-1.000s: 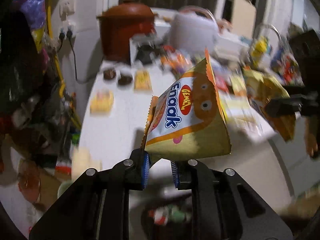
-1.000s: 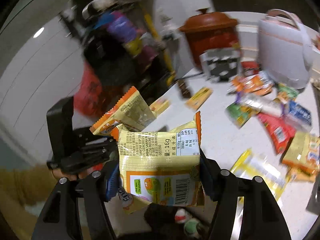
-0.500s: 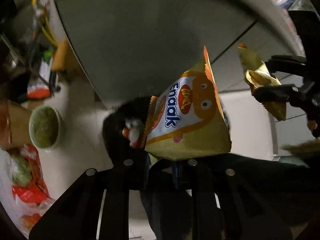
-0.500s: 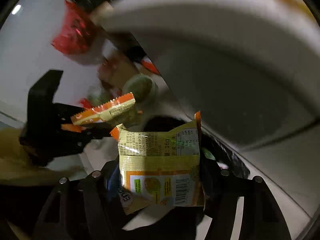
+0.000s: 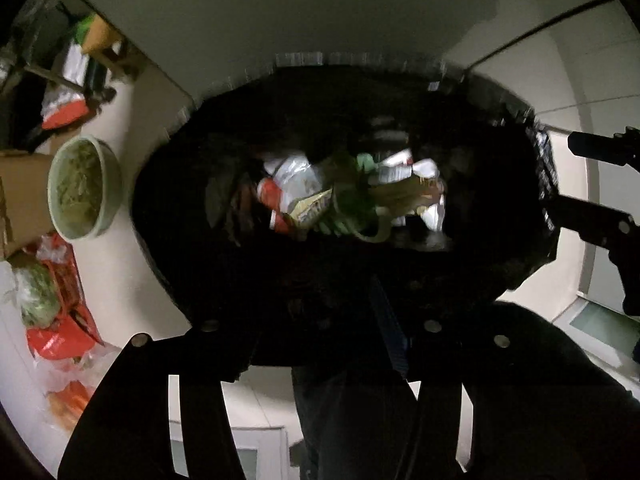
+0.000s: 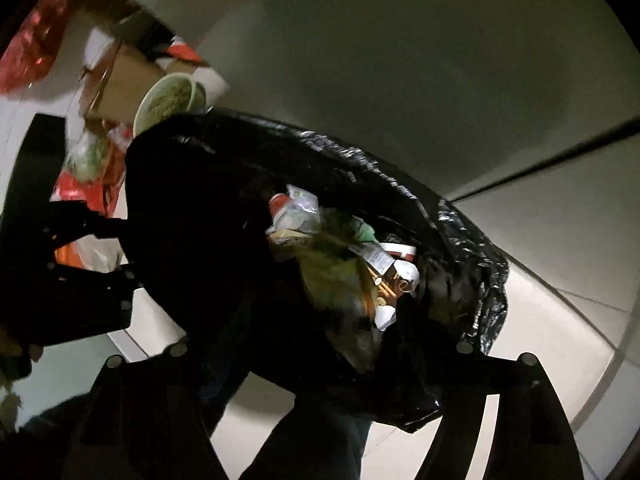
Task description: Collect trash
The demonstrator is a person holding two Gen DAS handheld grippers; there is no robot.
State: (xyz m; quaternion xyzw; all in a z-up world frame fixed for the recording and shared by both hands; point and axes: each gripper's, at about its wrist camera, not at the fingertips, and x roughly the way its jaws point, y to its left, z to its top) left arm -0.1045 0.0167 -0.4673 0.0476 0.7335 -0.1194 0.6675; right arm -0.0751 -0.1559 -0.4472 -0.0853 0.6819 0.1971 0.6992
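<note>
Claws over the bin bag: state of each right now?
Left claw: open, jaws just opened, nothing between them, above the bin bag.
Right claw: open, jaws just widened, empty.

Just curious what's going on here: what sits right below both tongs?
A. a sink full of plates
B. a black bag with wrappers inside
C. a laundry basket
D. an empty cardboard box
B: both views look down into a black bag holding crumpled wrappers.

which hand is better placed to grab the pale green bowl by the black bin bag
Left, likely: both grippers' jaws have just opened, but the pale green bowl sits on the left gripper's side of the black bin bag, away from the right gripper.
</note>
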